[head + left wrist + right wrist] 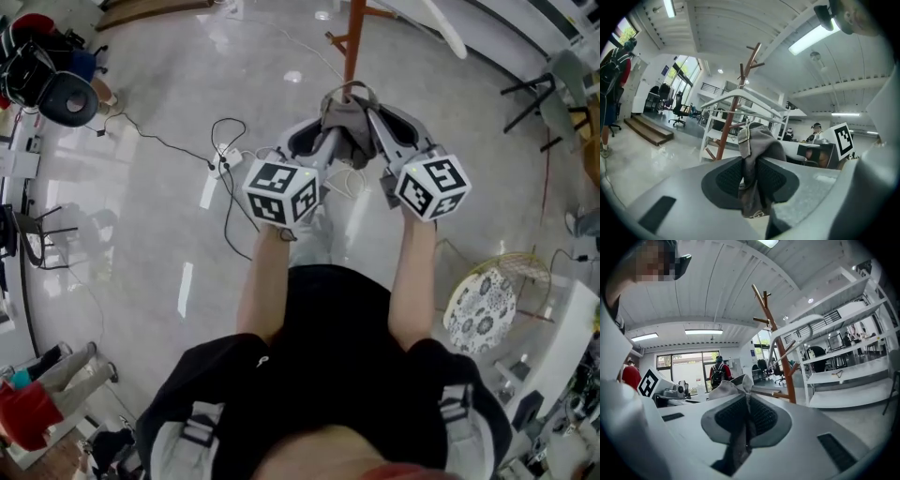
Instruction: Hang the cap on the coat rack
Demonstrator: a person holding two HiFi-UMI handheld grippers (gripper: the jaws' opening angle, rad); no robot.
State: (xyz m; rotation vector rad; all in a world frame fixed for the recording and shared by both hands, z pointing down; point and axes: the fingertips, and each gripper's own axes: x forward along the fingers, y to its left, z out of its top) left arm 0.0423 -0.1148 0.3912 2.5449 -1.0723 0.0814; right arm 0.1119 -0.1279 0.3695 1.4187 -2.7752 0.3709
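The left gripper (750, 177) pinches a thick fold of the grey cap (761, 140), and the right gripper (746, 417) is nearly closed on a thin edge. Only the gripper views show the coat rack's (780, 352) pegs, standing ahead of the cap. The head view cuts its pole off at the top.
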